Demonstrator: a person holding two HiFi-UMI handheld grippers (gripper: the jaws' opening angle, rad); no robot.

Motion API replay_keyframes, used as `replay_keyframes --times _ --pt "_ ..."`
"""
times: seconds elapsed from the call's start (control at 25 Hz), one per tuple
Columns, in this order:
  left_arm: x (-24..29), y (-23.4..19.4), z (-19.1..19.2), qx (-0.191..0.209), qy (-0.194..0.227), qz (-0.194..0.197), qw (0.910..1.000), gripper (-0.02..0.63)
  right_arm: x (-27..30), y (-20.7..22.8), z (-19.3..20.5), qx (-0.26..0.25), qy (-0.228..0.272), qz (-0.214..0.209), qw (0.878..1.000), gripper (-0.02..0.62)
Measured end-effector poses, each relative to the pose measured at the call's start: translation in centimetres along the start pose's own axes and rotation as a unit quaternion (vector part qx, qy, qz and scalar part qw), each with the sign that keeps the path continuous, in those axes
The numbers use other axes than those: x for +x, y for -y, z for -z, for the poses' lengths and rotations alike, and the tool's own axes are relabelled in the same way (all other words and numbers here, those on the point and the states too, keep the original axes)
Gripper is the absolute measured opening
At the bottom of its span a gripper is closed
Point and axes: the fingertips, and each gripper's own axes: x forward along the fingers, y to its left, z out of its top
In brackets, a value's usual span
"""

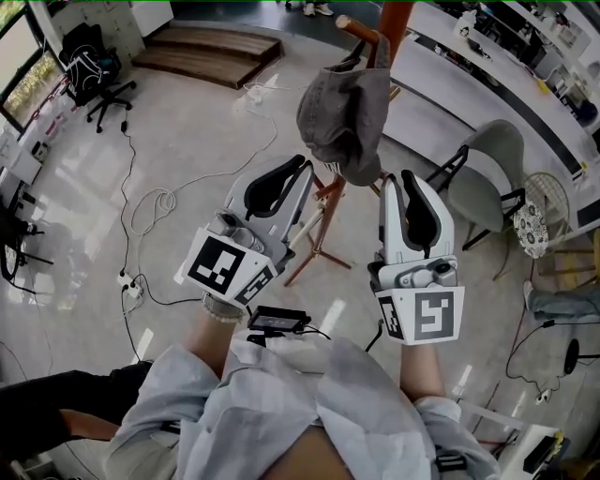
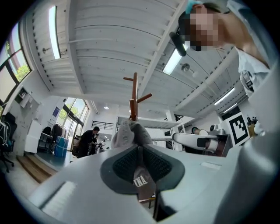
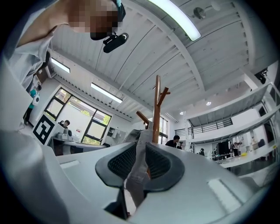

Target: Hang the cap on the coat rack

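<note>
The room was a wide, open hall with a glossy pale floor (image 1: 187, 141) that mirrored the windows, and a white ribbed ceiling (image 2: 105, 52) carrying long strip lights. A long white counter (image 1: 441, 103) ran along the right side, and a low wooden platform (image 1: 211, 52) lay at the far edge. A grey chair (image 1: 487, 178) stood beside the counter; a black office chair (image 1: 108, 94) stood well apart at the left. Loose cables (image 1: 155, 202) trailed over the floor.

The reddish wooden coat rack (image 1: 392, 28) stood on the floor ahead of the person. The grey cap (image 1: 339, 117) was held up against its pole, just below an upper peg; whether it rested on a peg could not be told.

The left gripper (image 1: 305, 169) reached the cap from below, its jaws clenched on a fold of the cap's fabric. The right gripper (image 1: 408, 178), just beside it, had its jaws pinched together on a narrow grey strip of the cap.
</note>
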Motion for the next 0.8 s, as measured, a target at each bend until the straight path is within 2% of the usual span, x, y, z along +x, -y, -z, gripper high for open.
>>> replay_keyframes --times 0.4,0.8 --pt "-2.6 1.2 -0.3 0.003 -0.016 -0.006 0.9998 0.031 -1.7 -1.2 0.5 0.01 -0.017 -0.01 1.0 0.031" --pt "-4.6 1.7 1.3 -0.02 -0.041 -0.011 0.9989 0.02 -2.7 -1.9 2.1 0.024 -0.04 -0.013 0.999 0.008"
